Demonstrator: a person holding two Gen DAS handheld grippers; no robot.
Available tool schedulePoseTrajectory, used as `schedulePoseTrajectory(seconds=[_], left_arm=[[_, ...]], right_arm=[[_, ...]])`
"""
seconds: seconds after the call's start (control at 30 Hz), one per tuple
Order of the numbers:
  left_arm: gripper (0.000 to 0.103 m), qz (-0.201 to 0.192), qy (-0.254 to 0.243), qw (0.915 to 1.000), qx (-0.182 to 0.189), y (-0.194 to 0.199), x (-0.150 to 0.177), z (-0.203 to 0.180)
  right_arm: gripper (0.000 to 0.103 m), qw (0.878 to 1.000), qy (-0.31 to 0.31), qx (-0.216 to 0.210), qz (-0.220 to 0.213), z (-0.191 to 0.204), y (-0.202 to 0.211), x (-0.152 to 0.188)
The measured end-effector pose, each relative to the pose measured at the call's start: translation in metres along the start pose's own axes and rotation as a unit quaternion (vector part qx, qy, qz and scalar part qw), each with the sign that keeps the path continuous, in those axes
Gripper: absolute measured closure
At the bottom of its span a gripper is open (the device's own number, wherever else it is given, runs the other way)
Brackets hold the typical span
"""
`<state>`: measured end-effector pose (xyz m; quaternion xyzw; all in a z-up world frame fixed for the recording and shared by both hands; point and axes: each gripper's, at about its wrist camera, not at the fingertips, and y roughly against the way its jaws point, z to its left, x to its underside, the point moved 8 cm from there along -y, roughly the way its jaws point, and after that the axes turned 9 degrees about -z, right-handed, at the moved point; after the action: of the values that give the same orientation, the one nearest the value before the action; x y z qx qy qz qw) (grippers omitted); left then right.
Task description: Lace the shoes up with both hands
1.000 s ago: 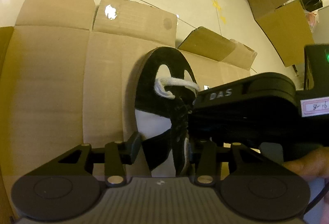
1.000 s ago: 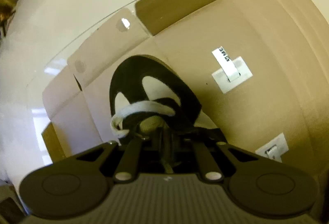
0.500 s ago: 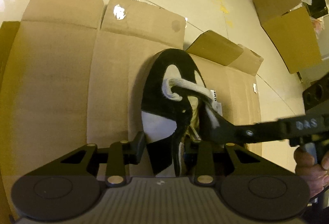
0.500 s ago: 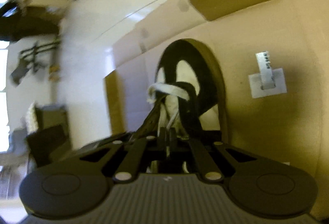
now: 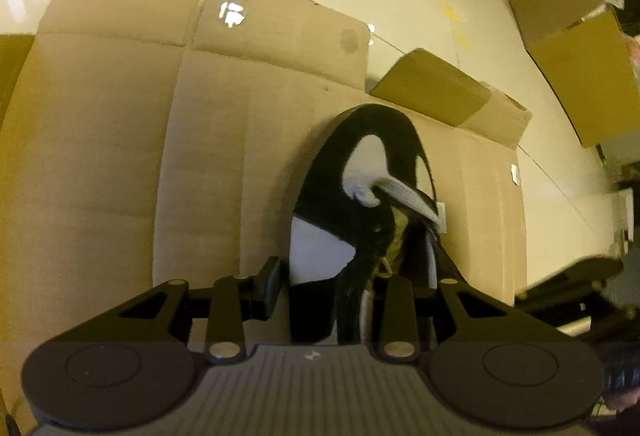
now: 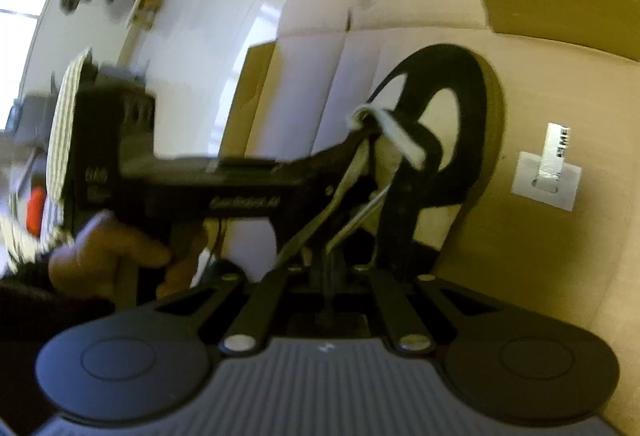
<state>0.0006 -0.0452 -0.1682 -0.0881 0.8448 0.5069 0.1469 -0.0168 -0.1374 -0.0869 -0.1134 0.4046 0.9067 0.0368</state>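
Note:
A black and white shoe (image 5: 372,164) lies on flattened cardboard, toe pointing away. A white lace (image 5: 396,192) crosses its front eyelets. My left gripper (image 5: 340,288) straddles the shoe's near left side wall, with one pad (image 5: 268,288) against the white outer panel and the other finger inside the opening. In the right wrist view the shoe (image 6: 460,108) appears tilted. Two strands of the lace (image 6: 320,224) run down from it into my right gripper (image 6: 326,272), whose jaws are shut on them. A hand (image 6: 108,252) holds the left gripper's handle at the left.
The flattened cardboard (image 5: 120,156) covers the pale floor, with one flap (image 5: 440,92) raised behind the shoe. Brown boxes (image 5: 572,48) stand at the far right. A white label with tape (image 6: 548,172) is stuck to the cardboard right of the shoe.
My right gripper has rolled and drawn back from over the shoe to the right edge of the left view, keeping the lace. My left gripper has narrowed slightly on the shoe's side.

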Motion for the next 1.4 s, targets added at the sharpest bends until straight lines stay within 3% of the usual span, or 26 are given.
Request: schedulePoseTrajectory(seconds=[0.1,0.33,0.5,0.7,0.77,0.8,0.87,0.97,1.0,1.13,1.2,1.23,1.3,1.4], left_arm=[[0.067,-0.002,0.002,1.0,-0.004,-0.002,0.0,0.0],[0.066,0.001,-0.032,0.9994,-0.015,-0.001,-0.001,-0.008],[0.067,0.006,-0.058,0.9982,-0.01,0.006,-0.001,-0.013],[0.068,0.002,-0.067,0.9977,-0.009,0.01,0.001,-0.012],[0.068,0.0,-0.067,0.9977,-0.01,0.011,0.001,-0.012],[0.068,0.0,-0.066,0.9978,-0.011,0.011,0.002,-0.012],[0.068,-0.002,-0.063,0.9979,-0.012,0.011,0.002,-0.013],[0.069,-0.004,-0.064,0.9979,-0.011,0.011,0.002,-0.013],[0.069,-0.003,-0.064,0.9979,-0.011,0.01,0.001,-0.013],[0.069,-0.002,-0.067,0.9977,-0.009,0.011,0.001,-0.013],[0.069,-0.002,-0.066,0.9978,-0.007,0.011,0.001,-0.012],[0.069,-0.002,-0.065,0.9979,-0.007,0.011,0.001,-0.012],[0.068,-0.004,-0.064,0.9979,-0.007,0.011,0.0,-0.012],[0.068,-0.005,-0.058,0.9983,-0.005,0.011,0.0,-0.01]], right_arm=[[0.101,0.999,0.04,0.015,0.031,0.006,-0.005,0.015],[0.101,0.998,0.03,0.039,0.028,-0.008,-0.001,0.022],[0.075,0.999,0.027,0.038,0.022,0.001,0.006,0.018],[0.071,0.993,0.081,0.057,-0.056,0.024,0.028,-0.019],[0.073,0.972,0.169,0.12,-0.11,0.026,0.034,-0.036],[0.073,0.969,0.178,0.125,-0.113,0.027,0.032,-0.038],[0.074,0.949,0.245,0.155,-0.123,0.028,0.02,-0.044],[0.079,0.938,0.275,0.165,-0.129,0.029,0.009,-0.047],[0.079,0.927,0.309,0.175,-0.124,0.03,-0.003,-0.048],[0.08,0.902,0.369,0.2,-0.1,0.025,-0.026,-0.04],[0.086,0.883,0.405,0.22,-0.088,0.018,-0.027,-0.033],[0.088,0.875,0.42,0.223,-0.091,0.018,-0.028,-0.031],[0.1,0.862,0.44,0.23,-0.101,0.024,-0.029,-0.026],[0.102,0.846,0.451,0.253,-0.133,0.029,-0.019,-0.02]])
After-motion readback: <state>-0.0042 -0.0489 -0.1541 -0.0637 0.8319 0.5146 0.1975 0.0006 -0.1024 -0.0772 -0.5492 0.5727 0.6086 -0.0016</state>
